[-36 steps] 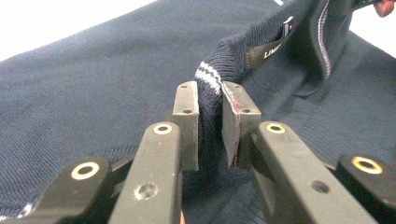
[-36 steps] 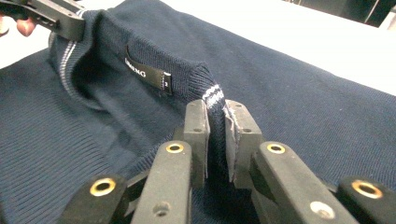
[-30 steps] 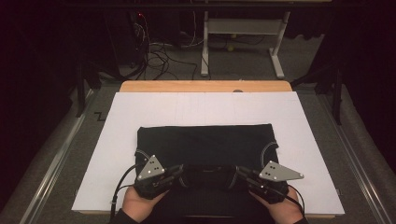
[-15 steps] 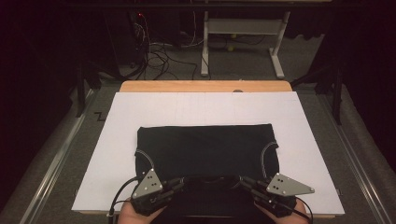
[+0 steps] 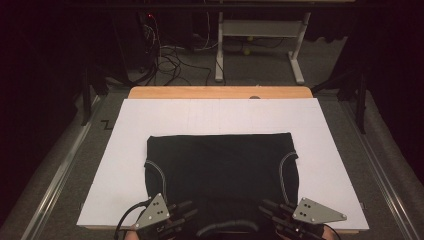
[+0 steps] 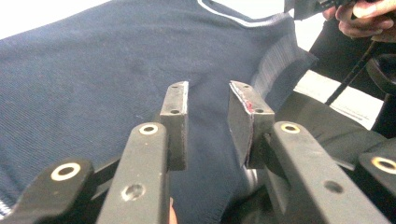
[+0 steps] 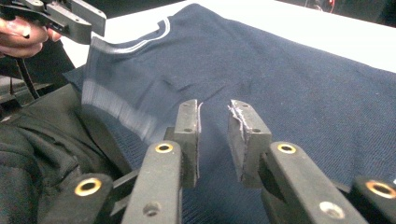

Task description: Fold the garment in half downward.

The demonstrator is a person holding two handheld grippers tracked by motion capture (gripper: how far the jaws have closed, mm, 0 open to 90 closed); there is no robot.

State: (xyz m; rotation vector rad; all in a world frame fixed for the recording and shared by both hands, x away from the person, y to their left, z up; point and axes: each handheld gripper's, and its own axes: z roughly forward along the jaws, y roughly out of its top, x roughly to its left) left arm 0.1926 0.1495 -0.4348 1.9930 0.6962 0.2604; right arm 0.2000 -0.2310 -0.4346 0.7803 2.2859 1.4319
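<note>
A dark navy knit garment [image 5: 220,165] with pale seam lines lies flat on the white board [image 5: 125,165]; its near hem reaches the board's front edge. My left gripper [image 5: 187,214] is over the near left part of the hem and my right gripper [image 5: 267,209] over the near right part. In the left gripper view the jaws [image 6: 208,91] stand a little apart above the knit [image 6: 93,70], nothing pinched. The right gripper's jaws [image 7: 214,108] are likewise parted over the cloth [image 7: 303,79], where a ribbed hem [image 7: 116,107] is blurred. Both pairs of jaws have just been opening.
The board rests on a wooden table [image 5: 220,92] with metal rails along both sides. Behind it, on the floor, are tangled cables [image 5: 170,55] and a white metal stand [image 5: 260,30]. Bare white board surrounds the garment at the left, right and far side.
Both grippers have moved toward the near edge of the table, drawing the garment's near hem with them, so the cloth now lies longer. Their jaws have parted.
</note>
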